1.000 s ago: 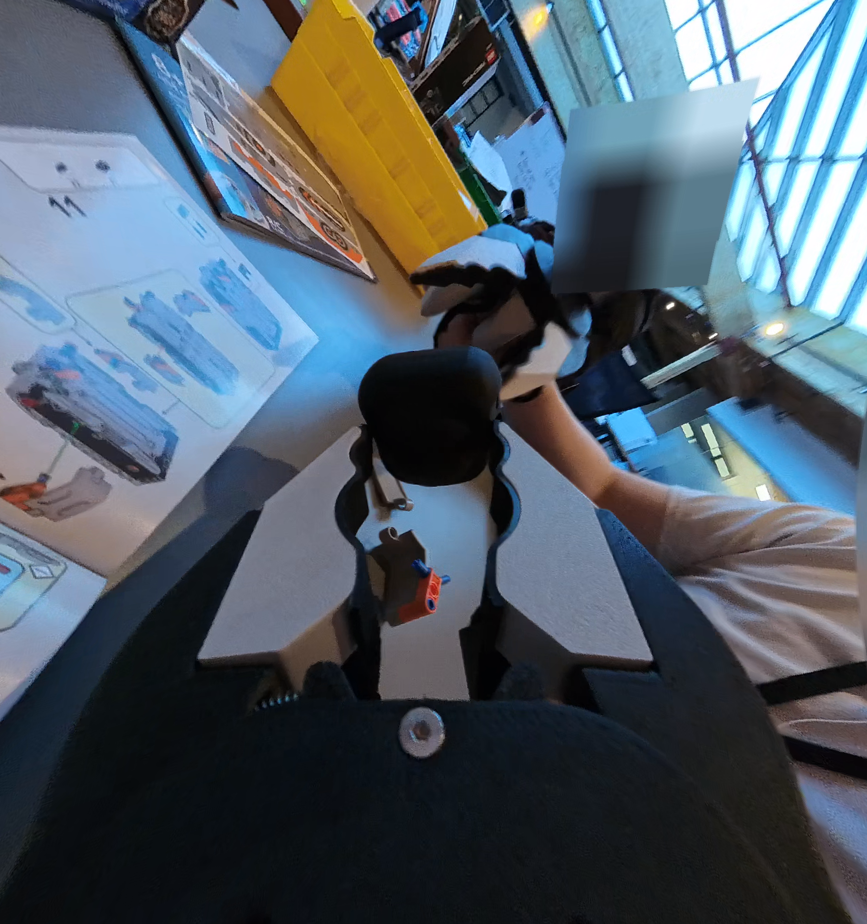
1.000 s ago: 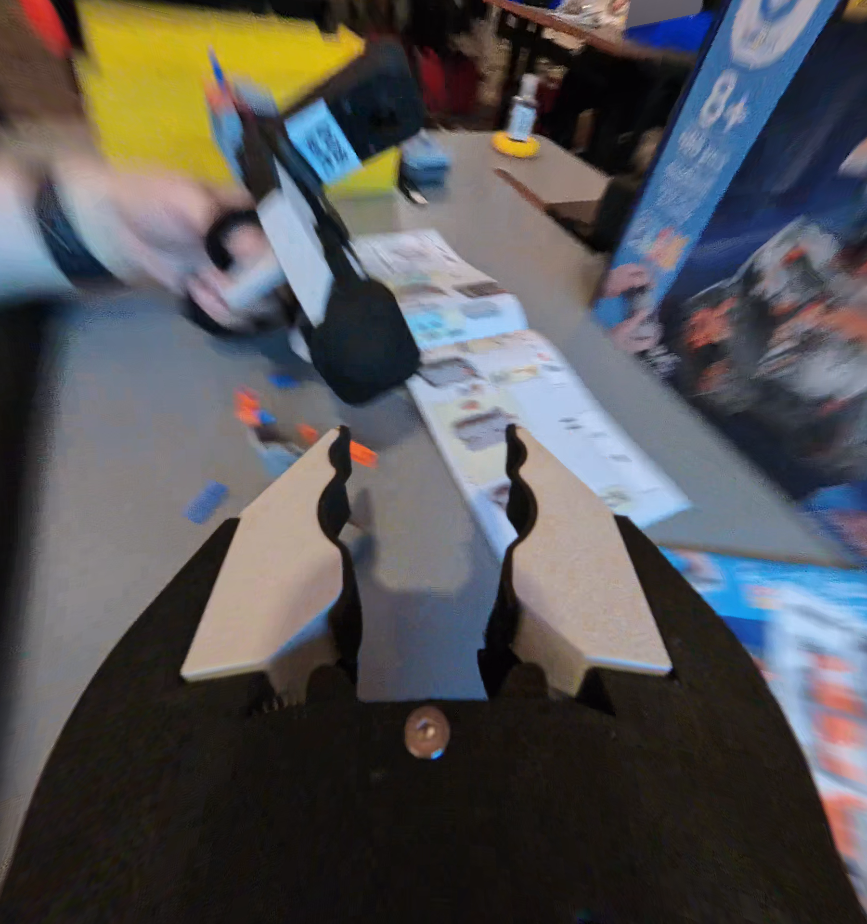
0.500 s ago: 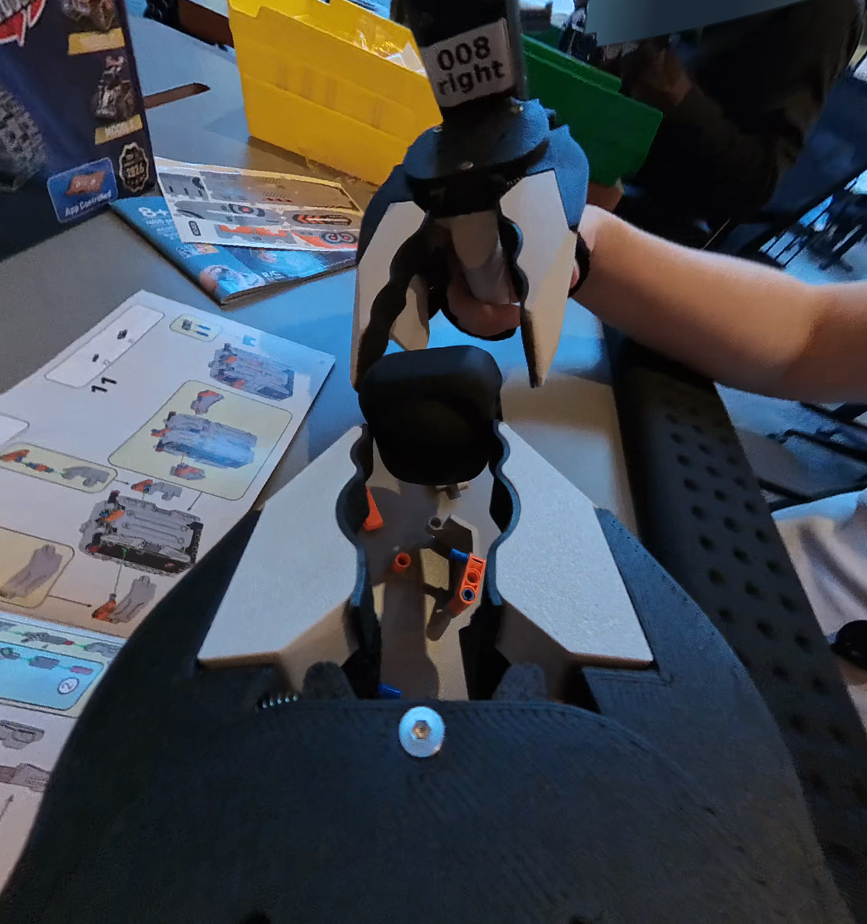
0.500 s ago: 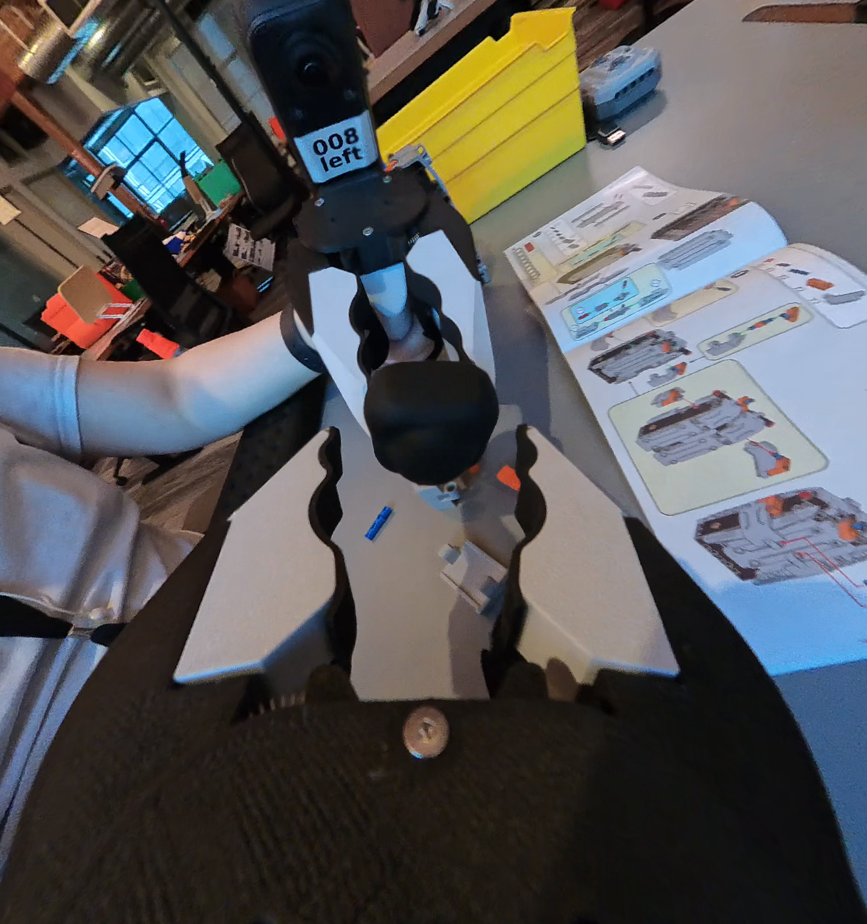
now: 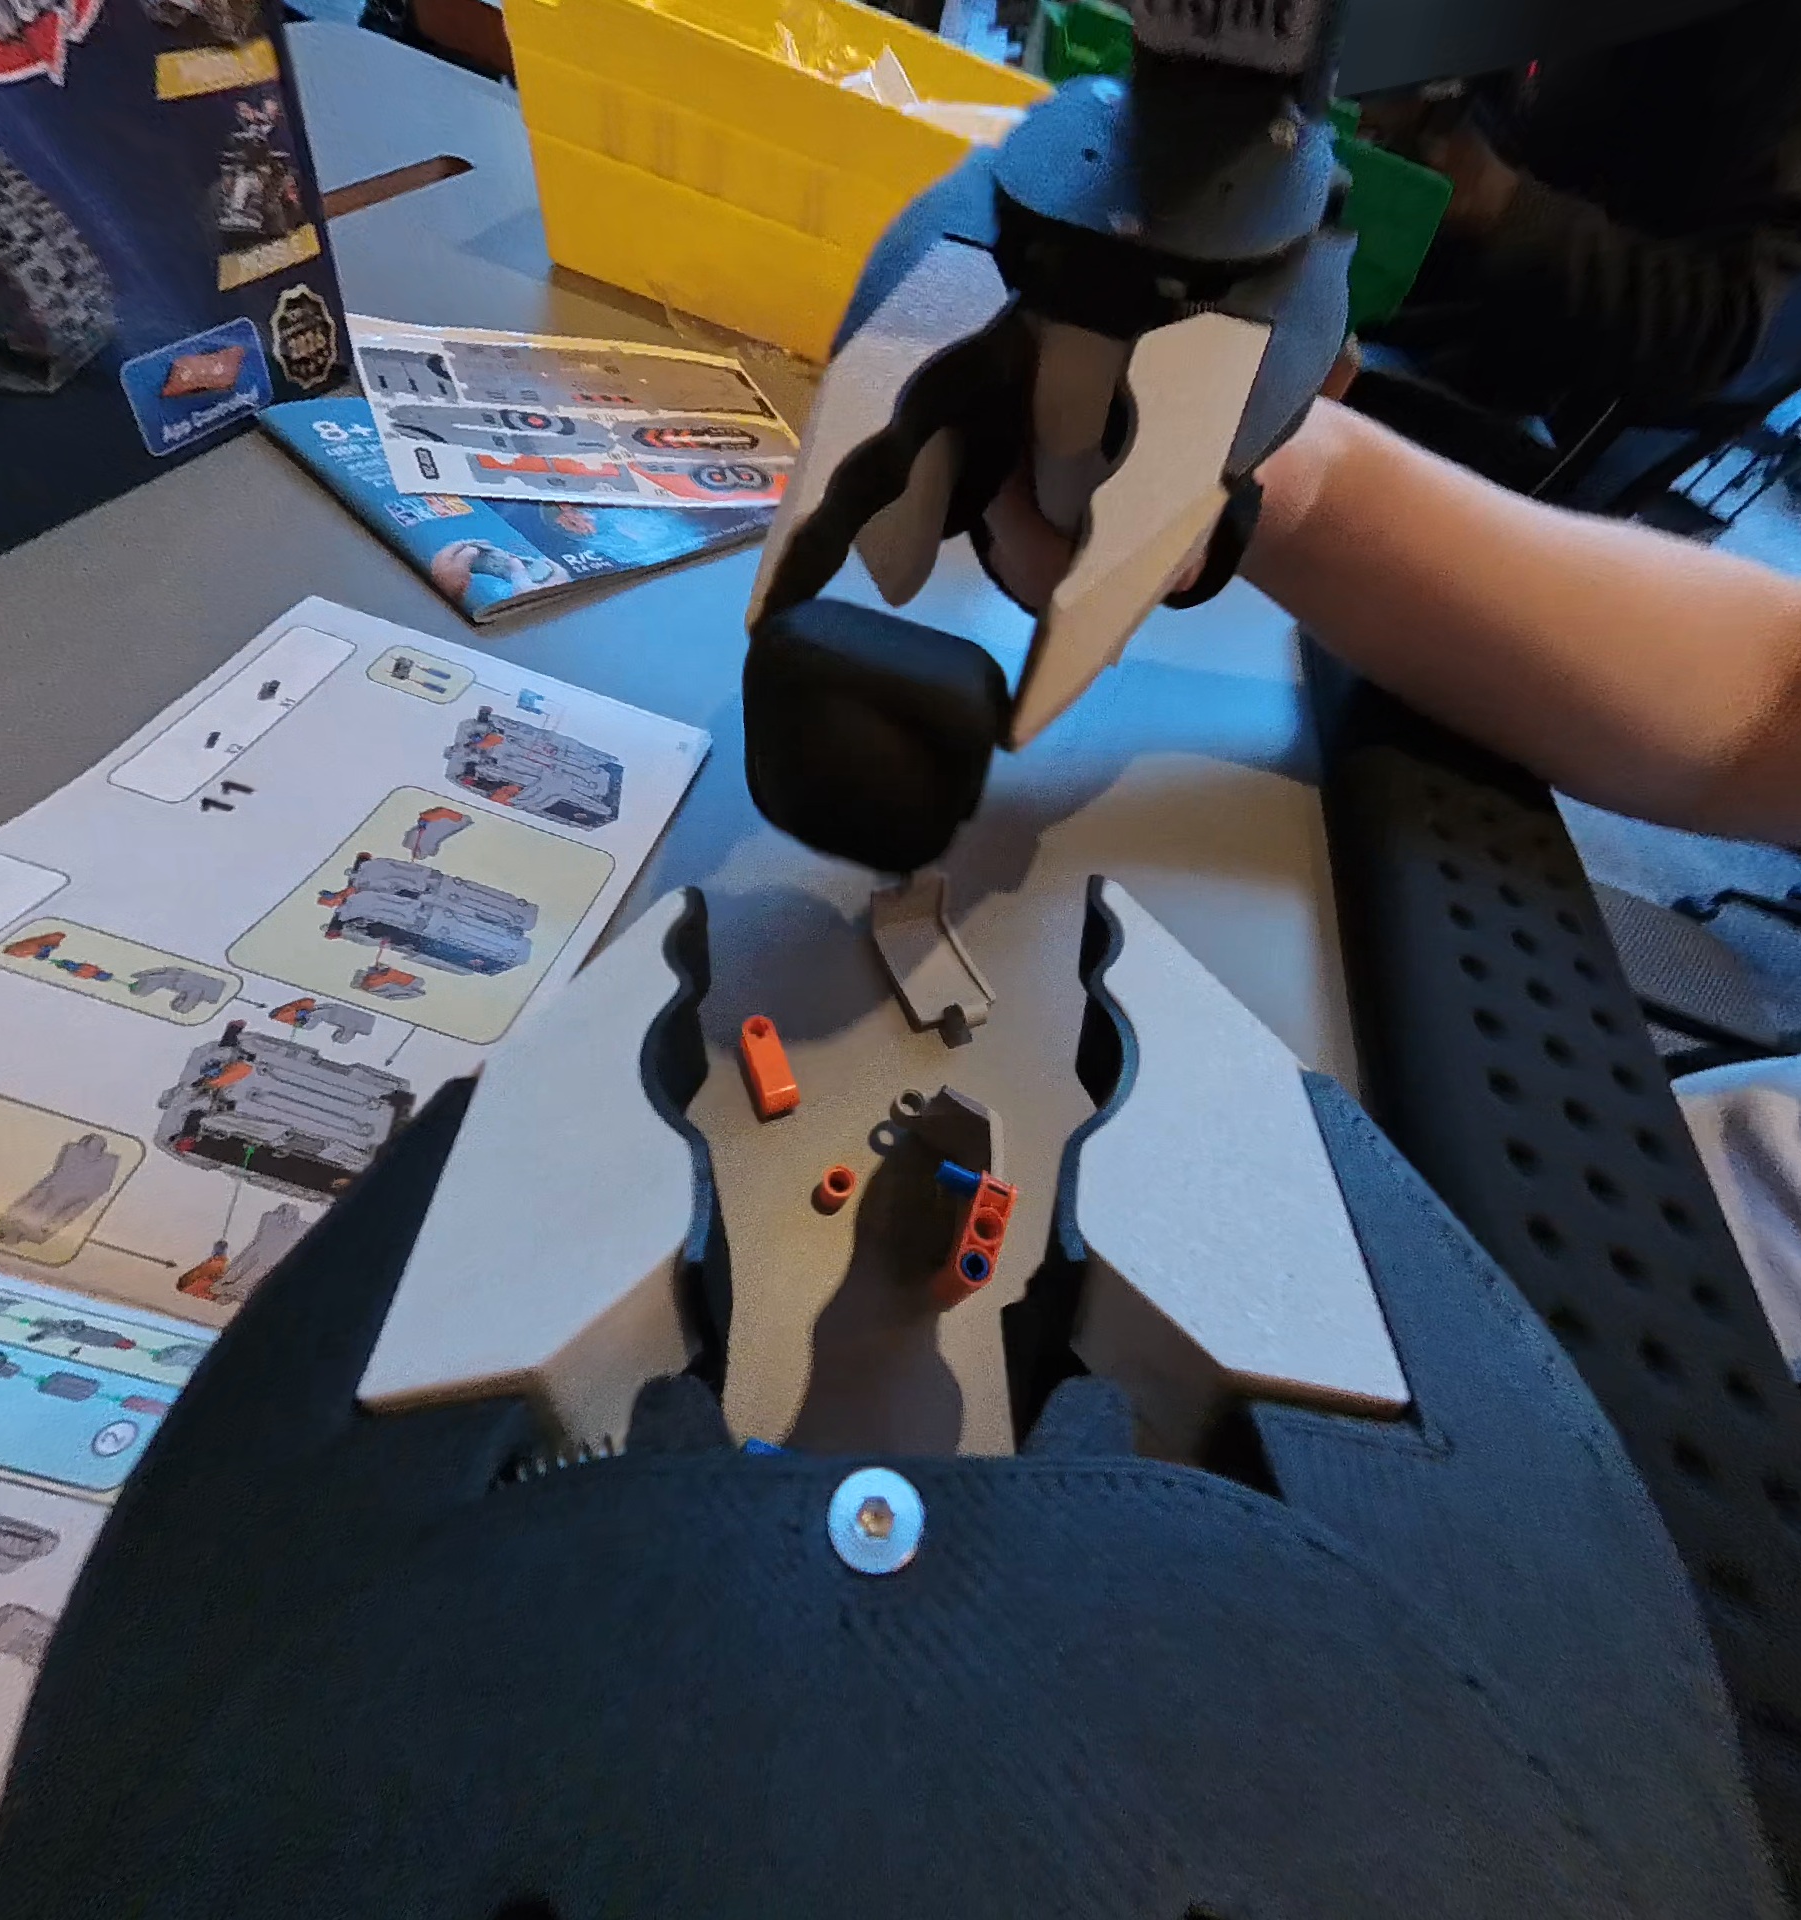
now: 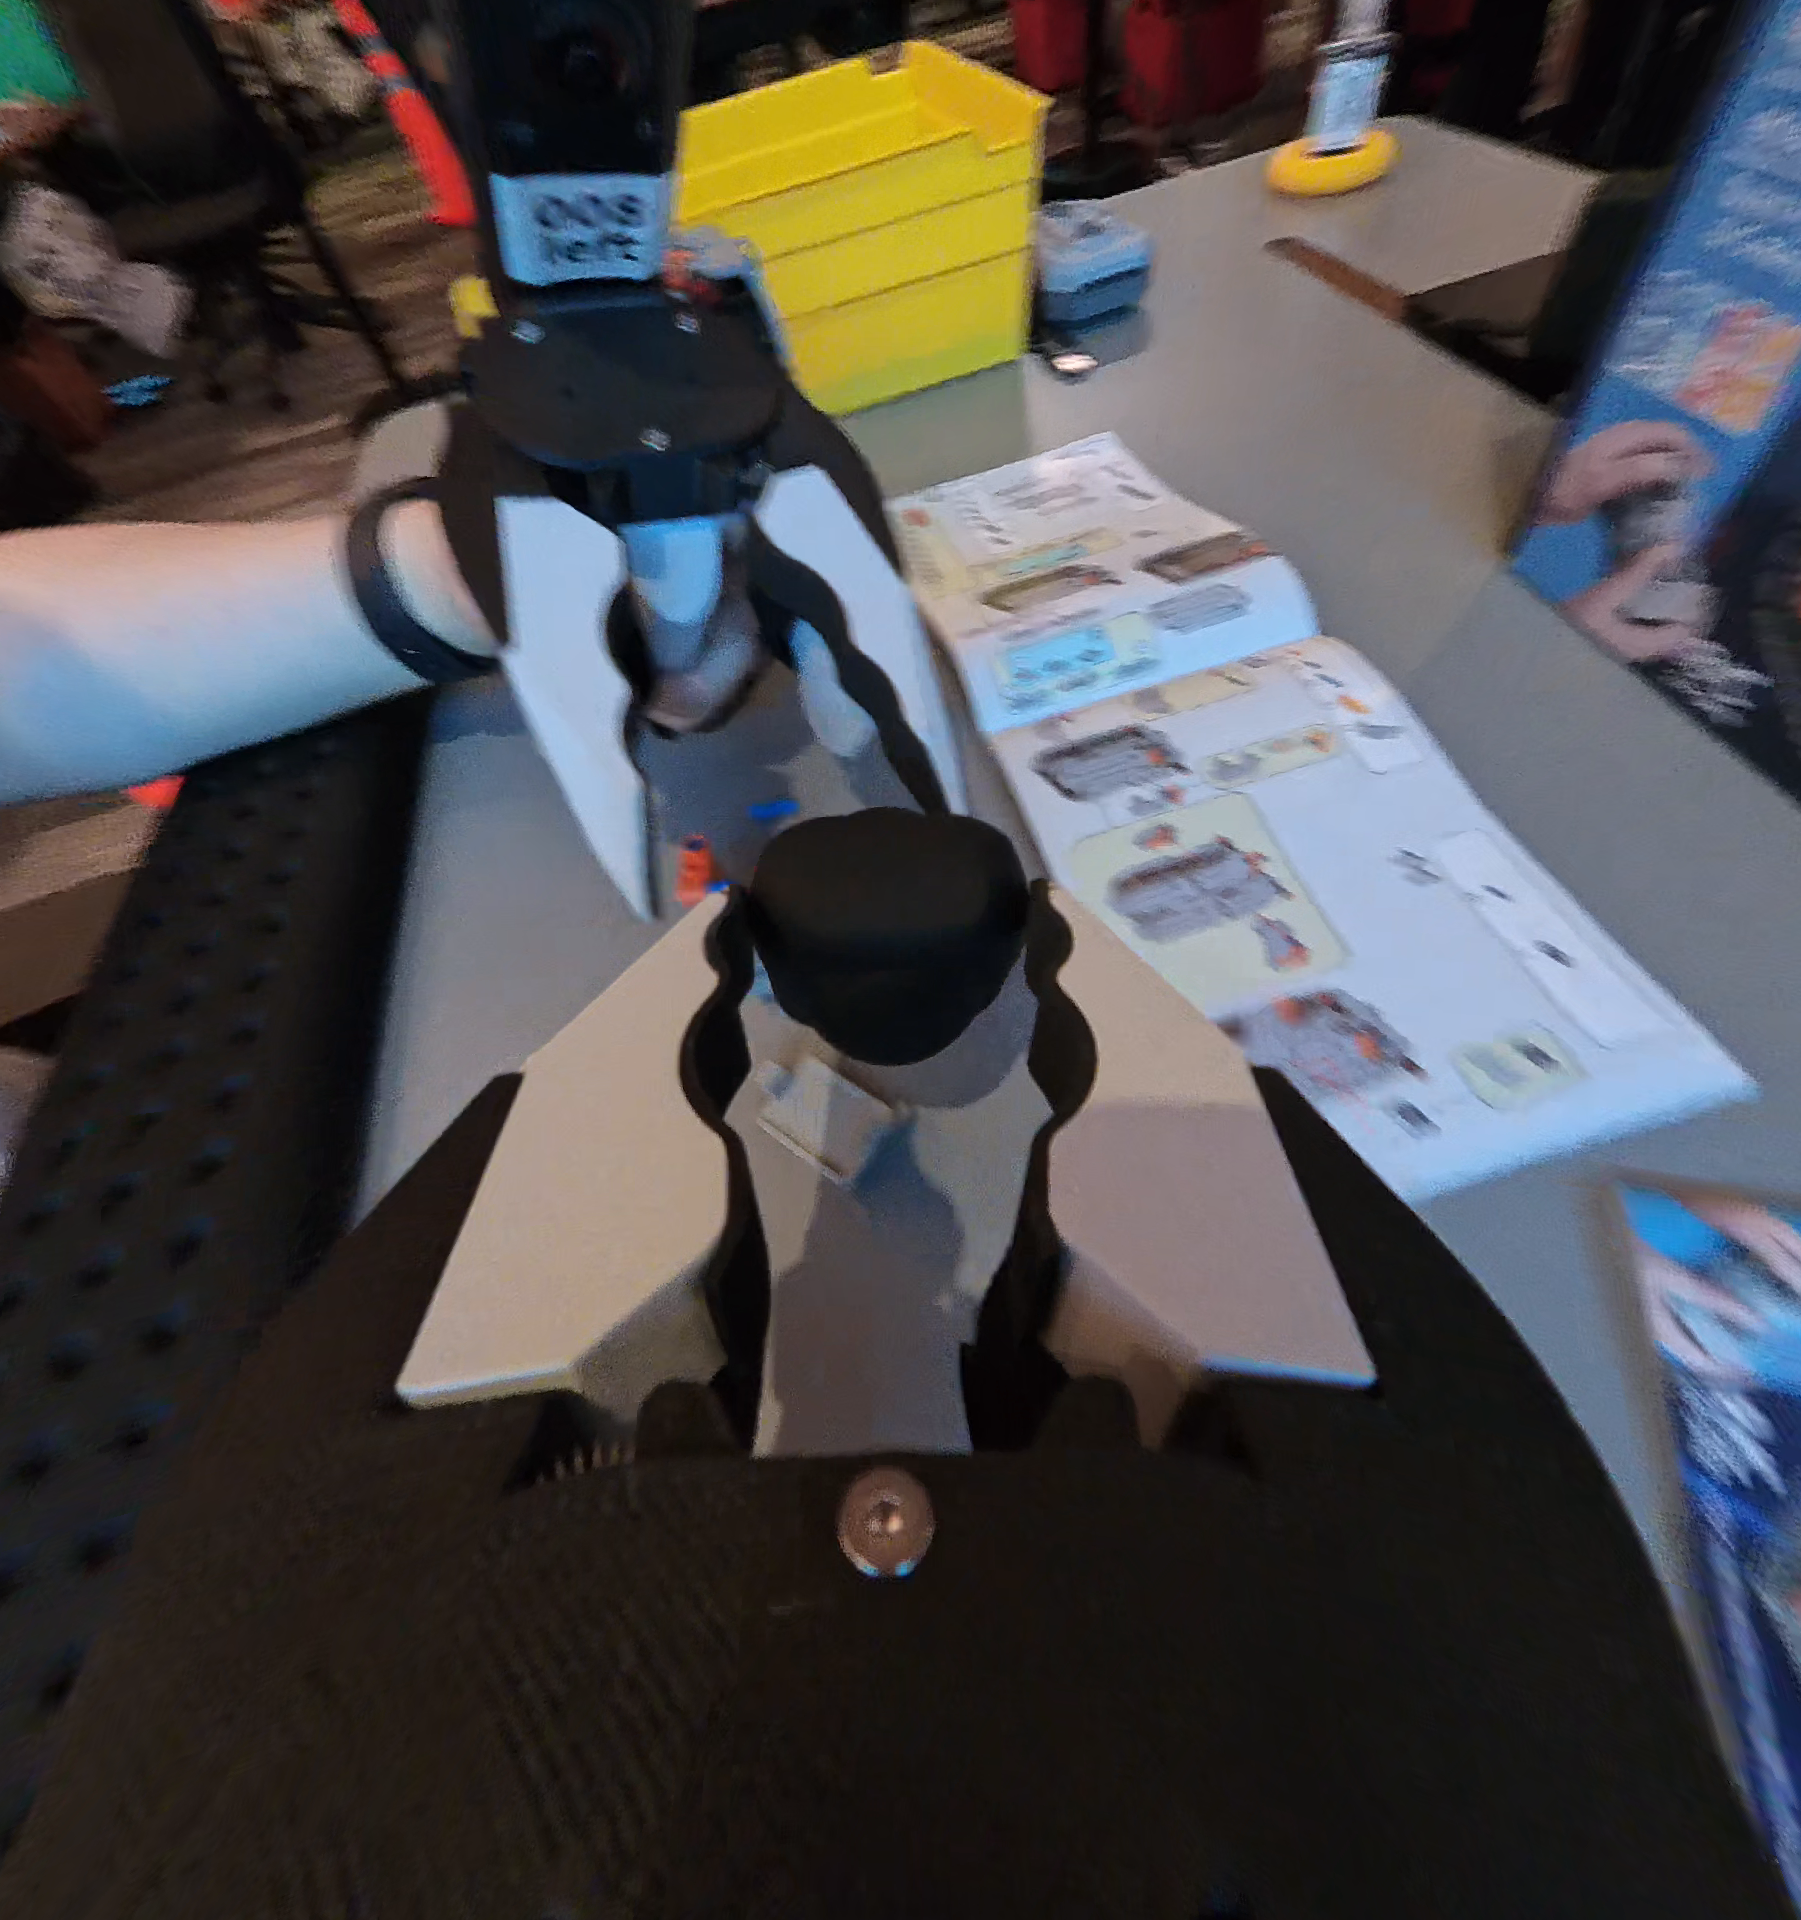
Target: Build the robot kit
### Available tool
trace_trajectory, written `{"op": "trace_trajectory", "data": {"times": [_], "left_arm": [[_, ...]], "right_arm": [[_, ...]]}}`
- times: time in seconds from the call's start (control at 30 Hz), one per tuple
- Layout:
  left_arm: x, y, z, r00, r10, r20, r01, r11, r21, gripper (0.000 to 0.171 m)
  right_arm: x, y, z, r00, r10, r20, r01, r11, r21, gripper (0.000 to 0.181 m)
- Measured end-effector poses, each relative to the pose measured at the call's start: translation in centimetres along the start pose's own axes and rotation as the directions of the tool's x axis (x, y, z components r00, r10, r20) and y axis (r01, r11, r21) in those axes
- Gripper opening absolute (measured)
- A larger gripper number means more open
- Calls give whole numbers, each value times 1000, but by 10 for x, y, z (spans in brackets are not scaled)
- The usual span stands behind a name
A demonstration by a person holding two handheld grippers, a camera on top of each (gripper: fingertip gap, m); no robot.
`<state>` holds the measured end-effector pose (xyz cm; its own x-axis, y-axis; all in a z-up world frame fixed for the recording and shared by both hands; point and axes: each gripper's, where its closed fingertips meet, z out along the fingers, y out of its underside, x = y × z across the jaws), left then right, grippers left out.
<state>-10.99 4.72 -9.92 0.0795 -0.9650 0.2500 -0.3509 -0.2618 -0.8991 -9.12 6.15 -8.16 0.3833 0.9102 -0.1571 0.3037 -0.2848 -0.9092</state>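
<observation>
**Left claw** (image 5: 891,904): fingers spread, nothing between them. It hovers just above the counter (image 5: 96,623), tilted down over a scatter of small building pieces. An orange piece (image 5: 768,1065), a small orange ring (image 5: 834,1188) and a grey-and-orange assembly with a blue pin (image 5: 963,1195) lie in the gap between the fingers. None of them touches either finger. A grey curved piece (image 5: 927,966) lies just beyond the fingertips.

**Right claw** (image 6: 885,904): pinching a black rounded object (image 6: 891,935) at the fingertips. The object is off the counter and hangs above the grey curved piece. It faces the left claw closely but does not touch it. The right wrist view is blurred, so how firm the grip is cannot be told.

**Surroundings:** an open instruction booklet (image 5: 283,935) lies flat beside the pieces, on the left claw's left. Farther back are a sticker sheet (image 5: 563,426) on a blue booklet, a yellow bin (image 5: 730,177) and a dark printed box (image 5: 96,208). A black perforated surface (image 5: 1498,1039) borders the counter on the opposite side.
</observation>
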Motion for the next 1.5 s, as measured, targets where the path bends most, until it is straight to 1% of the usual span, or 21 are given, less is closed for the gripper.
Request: {"op": "trace_trajectory", "data": {"times": [0.1,0.23,0.27,0.33,0.47,0.53,0.67,0.77,0.83,0.87,0.9,0.93,1.0,1.03,1.1,1.13,1.2,1.27,1.3,1.37,1.5], "left_arm": [[-7,-6,-9,999,-35,19,34,998,47,71],[-11,-12,-15,998,-41,40,38,997,73,68],[-10,-12,-15,998,-44,37,41,997,70,68],[-9,-10,-13,999,-42,33,40,997,60,67],[-5,-10,-14,999,-22,39,20,998,57,66],[-2,-13,-15,999,-17,35,15,998,69,65],[-3,-16,-17,999,-23,32,20,997,81,65],[-4,-16,-18,999,-30,31,27,996,87,65],[-5,-18,-20,999,-25,42,21,995,94,65],[-4,-21,-21,999,-25,45,20,994,106,65],[-3,-26,-24,998,-24,51,18,992,125,65],[-2,-31,-28,998,-23,53,14,989,148,66],[2,-41,-35,998,-20,52,9,980,198,65],[3,-46,-38,999,-20,50,9,976,219,65],[4,-50,-42,998,-22,52,9,970,245,65],[3,-49,-43,998,-24,57,9,969,246,65],[1,-46,-42,998,-28,61,13,972,236,65],[0,-45,-41,998,-31,63,16,973,232,65],[0,-44,-41,998,-31,62,15,973,232,65],[2,-45,-41,998,-18,58,4,972,236,65],[12,-51,-42,999,8,36,-17,966,257,65]], "right_arm": [[28,23,-33,972,-29,-232,20,999,-41,52],[33,36,-62,938,13,-346,-15,1000,-3,52],[32,40,-62,938,39,-344,-41,999,2,51],[35,64,-54,939,62,-339,-96,992,-84,52],[34,52,-55,931,3,-364,-31,997,-70,51],[32,66,-47,936,-18,-351,-34,989,-142,52],[29,48,-49,923,-73,-377,36,994,-104,52],[32,66,-41,930,-52,-364,-10,986,-166,52],[29,50,-46,938,13,-346,-42,996,-77,52],[26,30,-51,941,56,-333,-51,998,25,52],[21,4,-58,945,136,-298,-87,981,171,52],[17,-26,-68,945,239,-224,-155,929,337,52],[-5,-87,-93,929,357,102,-344,724,597,52],[-16,-113,-106,885,359,295,-462,606,648,51],[-33,-155,-135,728,266,632,-681,387,621,52],[-40,-171,-147,632,193,750,-765,309,565,52],[-49,-193,-168,448,51,893,-883,184,432,51],[-56,-206,-181,299,-63,952,-948,93,304,50],[-61,-210,-184,248,-101,964,-965,66,255,50],[-80,-216,-186,186,-154,970,-976,80,200,51],[-131,-220,-188,147,-203,968,-951,240,194,51]]}}
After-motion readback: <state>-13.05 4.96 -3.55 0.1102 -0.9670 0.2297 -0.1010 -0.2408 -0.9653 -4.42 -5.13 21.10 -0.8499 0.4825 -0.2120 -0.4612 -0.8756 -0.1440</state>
